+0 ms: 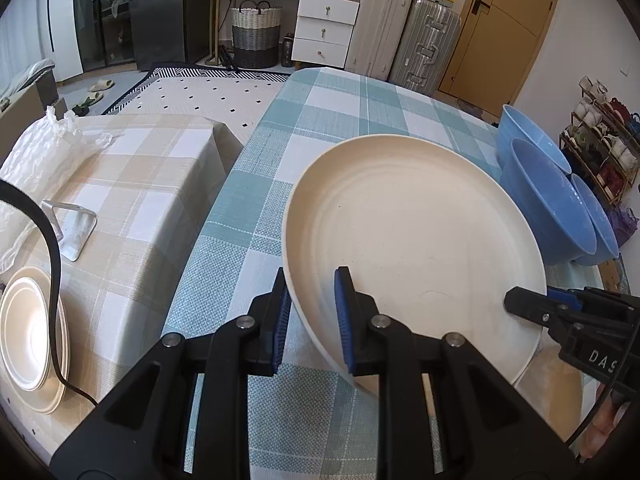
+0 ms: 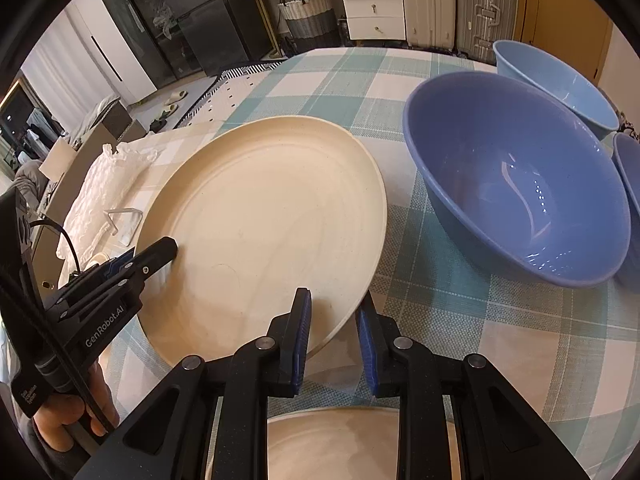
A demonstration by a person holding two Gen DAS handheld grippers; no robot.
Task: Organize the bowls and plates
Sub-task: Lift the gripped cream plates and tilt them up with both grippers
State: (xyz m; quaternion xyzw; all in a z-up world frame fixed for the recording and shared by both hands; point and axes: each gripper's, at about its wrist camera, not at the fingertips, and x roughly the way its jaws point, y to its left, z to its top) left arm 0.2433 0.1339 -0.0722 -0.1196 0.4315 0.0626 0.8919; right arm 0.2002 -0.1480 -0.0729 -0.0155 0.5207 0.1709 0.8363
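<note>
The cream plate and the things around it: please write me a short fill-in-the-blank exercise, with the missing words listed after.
1. Both grippers, left gripper and right gripper, grip the rim of one cream ____.
2. The bowls beside the cream plate are ____ in colour.
3. The tablecloth under them has a ____ pattern.

Missing words: plate; blue; checked

Cream plate (image 1: 412, 220) tilted above the table (three blue bowls (image 2: 516, 176) beside).

Cream plate (image 2: 264, 216) between two clamping tools
</note>
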